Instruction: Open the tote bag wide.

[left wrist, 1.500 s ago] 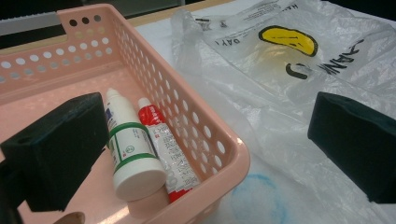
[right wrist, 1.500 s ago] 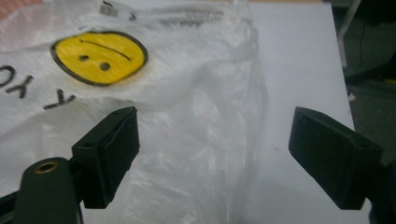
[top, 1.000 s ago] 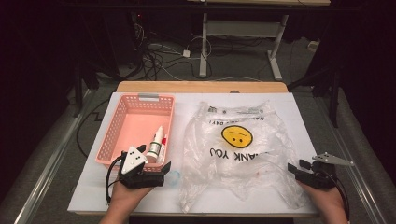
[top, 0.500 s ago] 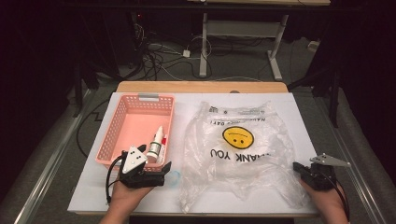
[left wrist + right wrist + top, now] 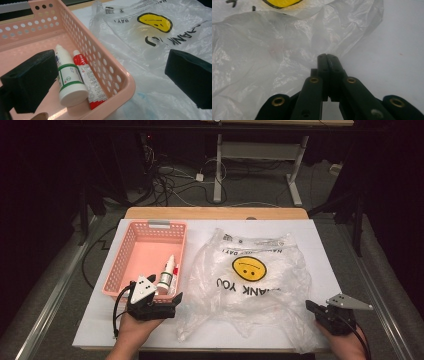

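While the left gripper [image 5: 176,301] waits with its jaws wide apart at the near corner of the pink basket [image 5: 125,265], the right gripper [image 5: 311,306] has just clenched: its 2 jaws have been closing and now meet tip to tip in the right gripper view, at the near right edge of the plastic bag [image 5: 250,280]. Whether a thin fold of film is caught between the tips I cannot tell; the bag's edge lies directly ahead of them and to their left. Compared with a second ago, this gripper sits a little more inward, closer to the bag, while the left hand keeps its place.

Just in front of the left gripper, inside the basket, lie 2 things side by side: a white bottle [image 5: 68,77] with a green band and a red tube [image 5: 90,80], touching each other. I judge that the right hand tries to pinch the bag to open it, so these 2 items can go inside.
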Available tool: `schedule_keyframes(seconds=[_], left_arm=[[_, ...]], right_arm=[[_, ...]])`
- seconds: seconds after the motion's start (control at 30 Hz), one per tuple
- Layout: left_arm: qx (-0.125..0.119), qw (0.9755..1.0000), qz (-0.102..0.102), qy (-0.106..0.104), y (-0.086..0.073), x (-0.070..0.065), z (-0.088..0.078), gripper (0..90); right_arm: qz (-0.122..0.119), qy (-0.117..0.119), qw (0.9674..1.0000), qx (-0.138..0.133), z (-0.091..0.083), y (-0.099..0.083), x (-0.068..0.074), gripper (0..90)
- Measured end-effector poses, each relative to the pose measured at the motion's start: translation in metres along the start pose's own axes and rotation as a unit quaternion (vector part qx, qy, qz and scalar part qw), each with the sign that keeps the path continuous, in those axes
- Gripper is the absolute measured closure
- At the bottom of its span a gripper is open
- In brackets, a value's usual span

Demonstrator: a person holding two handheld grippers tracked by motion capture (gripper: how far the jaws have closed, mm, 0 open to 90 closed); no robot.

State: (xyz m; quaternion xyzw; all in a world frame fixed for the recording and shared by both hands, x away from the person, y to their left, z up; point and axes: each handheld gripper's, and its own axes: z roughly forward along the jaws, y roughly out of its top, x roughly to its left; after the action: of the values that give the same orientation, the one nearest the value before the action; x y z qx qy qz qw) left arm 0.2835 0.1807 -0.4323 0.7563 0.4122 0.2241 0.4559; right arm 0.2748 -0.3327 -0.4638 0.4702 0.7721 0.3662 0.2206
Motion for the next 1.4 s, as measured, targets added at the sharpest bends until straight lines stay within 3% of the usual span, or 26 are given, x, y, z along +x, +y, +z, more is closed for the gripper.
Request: schedule_keyframes(seconds=[0.17,0.33,0.37,0.4,0.57,0.7,0.73,0.9,0.93,0.97,1.03,1.07,1.1,1.27,1.3,1.4], left_arm=[[0.000,1.0000,-0.001,0.001,0.000,0.000,0.000,0.0],[0.003,1.0000,0.000,0.000,0.000,0.000,0.001,0.0],[0.003,1.0000,-0.002,0.001,0.000,0.000,0.001,0.0],[0.002,1.0000,-0.003,0.000,0.000,-0.001,0.002,0.0],[0.022,0.9997,0.003,-0.008,0.002,0.000,0.003,0.0],[0.020,0.9996,0.018,-0.009,0.003,-0.003,0.003,0.0],[0.021,0.9994,0.021,-0.015,0.004,-0.004,0.003,0.0],[0.021,0.9989,0.010,-0.040,0.003,-0.004,0.002,0.0],[0.023,0.9989,0.007,-0.040,0.002,-0.004,0.001,0.0],[0.024,0.9989,0.003,-0.041,0.003,-0.004,0.000,0.0],[0.020,0.9989,0.002,-0.043,0.003,-0.003,-0.001,0.0],[0.020,0.9989,0.004,-0.041,0.003,-0.004,-0.001,0.0],[0.018,0.9990,0.008,-0.040,0.003,-0.004,-0.002,0.0],[0.010,0.9986,-0.005,-0.051,0.004,-0.005,-0.002,0.0],[0.009,0.9988,0.000,-0.048,0.005,-0.006,-0.002,0.0],[0.011,0.9988,0.005,-0.046,0.005,-0.007,-0.001,0.0]], right_arm=[[-0.009,0.028,0.9995,-0.007,-0.012,-0.006,0.018,90.0],[-0.022,0.056,0.9981,0.012,-0.012,-0.014,0.035,87.4],[-0.022,0.056,0.9981,0.012,-0.012,-0.014,0.035,87.4],[-0.024,0.052,0.9983,0.004,-0.015,-0.011,0.034,80.0],[-0.016,0.051,0.9975,-0.045,-0.026,-0.001,0.019,62.0],[-0.015,0.037,0.9971,-0.065,-0.020,0.016,0.005,56.9],[-0.009,0.030,0.9967,-0.075,-0.011,0.030,-0.006,55.3],[-0.005,0.018,0.9974,-0.070,0.011,0.052,-0.022,52.9],[0.002,0.014,0.9979,-0.063,0.027,0.065,-0.032,50.9],[0.002,0.014,0.9979,-0.063,0.027,0.065,-0.032,50.9],[0.016,0.013,0.9984,-0.053,0.050,0.079,-0.046,47.0],[0.016,0.013,0.9984,-0.053,0.050,0.079,-0.046,47.0],[0.028,0.006,0.9983,-0.050,0.067,0.089,-0.059,46.8],[0.058,0.003,0.9975,-0.040,0.092,0.103,-0.079,42.3],[0.069,0.000,0.9971,-0.033,0.106,0.110,-0.088,37.1],[0.082,0.004,0.9964,-0.024,0.121,0.117,-0.098,30.2]])
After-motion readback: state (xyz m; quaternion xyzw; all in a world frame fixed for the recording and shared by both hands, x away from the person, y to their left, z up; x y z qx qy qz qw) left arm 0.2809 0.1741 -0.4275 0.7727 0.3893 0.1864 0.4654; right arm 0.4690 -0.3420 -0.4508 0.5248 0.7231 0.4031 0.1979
